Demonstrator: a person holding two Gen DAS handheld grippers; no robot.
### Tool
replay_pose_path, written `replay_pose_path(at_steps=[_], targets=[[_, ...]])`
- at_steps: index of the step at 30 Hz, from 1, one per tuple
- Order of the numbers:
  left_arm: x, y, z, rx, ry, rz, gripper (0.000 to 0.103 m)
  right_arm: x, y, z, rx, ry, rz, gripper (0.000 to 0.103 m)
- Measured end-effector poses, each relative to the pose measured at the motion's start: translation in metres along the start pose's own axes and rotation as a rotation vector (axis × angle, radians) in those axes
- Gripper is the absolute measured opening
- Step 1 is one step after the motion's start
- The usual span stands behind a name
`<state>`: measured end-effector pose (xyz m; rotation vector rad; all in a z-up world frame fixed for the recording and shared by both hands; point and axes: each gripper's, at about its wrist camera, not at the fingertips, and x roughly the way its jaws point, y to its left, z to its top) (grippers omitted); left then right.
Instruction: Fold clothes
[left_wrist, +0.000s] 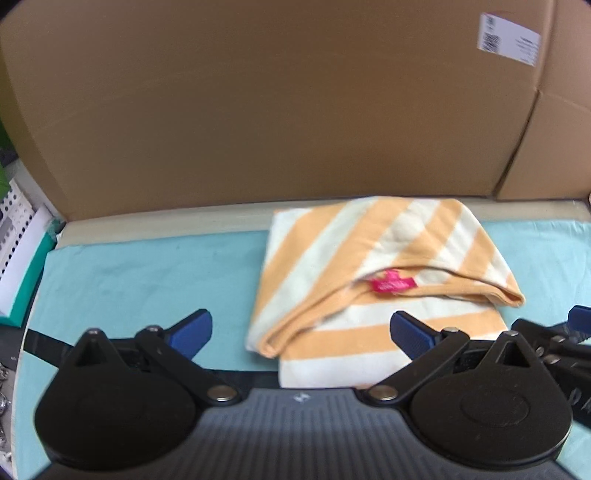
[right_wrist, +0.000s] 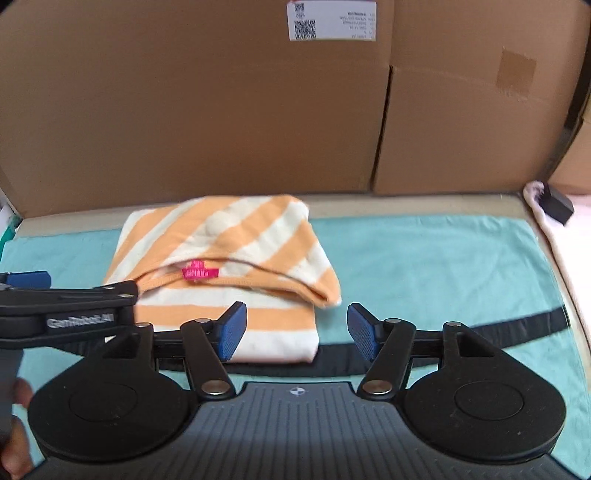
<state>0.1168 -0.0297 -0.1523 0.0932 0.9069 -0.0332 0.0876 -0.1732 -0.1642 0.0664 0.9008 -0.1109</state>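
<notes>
An orange-and-cream striped garment (left_wrist: 373, 273) with a pink label (left_wrist: 392, 283) lies folded on the teal-covered tabletop (left_wrist: 147, 273), before a cardboard box (left_wrist: 258, 103). Left claw (left_wrist: 301, 332) and right claw (right_wrist: 293, 330) both gape wide, holding nothing, just short of its near edge.

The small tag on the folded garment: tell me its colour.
Bright pink tag, sitting at the neckline of the orange-and-cream striped garment. It shows best in the right wrist view.
</notes>
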Motion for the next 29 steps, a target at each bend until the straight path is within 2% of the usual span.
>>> replay_pose_path(at_steps=[4,9,13,20,23,27,29], targets=[[-0.005,-0.001,-0.005,-0.014,0.007,0.01,0.102,-0.01,0.003,-0.008,0.017,0.026,-0.013,0.065],[-0.026,0.003,-0.01,-0.054,-0.042,0.062,0.102,-0.022,0.006,-0.015,0.027,0.03,-0.004,0.067],[-0.05,0.004,-0.011,-0.047,-0.084,0.096,0.102,-0.036,0.009,-0.019,0.003,0.018,0.017,0.068],[-0.082,0.012,-0.007,-0.099,-0.116,0.057,0.102,-0.061,0.007,-0.021,-0.014,-0.014,0.049,0.07],[-0.093,0.011,-0.009,-0.082,-0.143,0.053,0.102,-0.071,0.003,-0.02,-0.006,-0.034,0.063,0.072],[-0.096,0.004,-0.009,-0.065,-0.136,0.067,0.102,-0.085,-0.002,-0.019,0.005,-0.059,0.082,0.084],[-0.095,0.001,-0.009,-0.055,-0.127,0.061,0.102,-0.085,-0.005,-0.019,0.015,-0.055,0.082,0.085]])
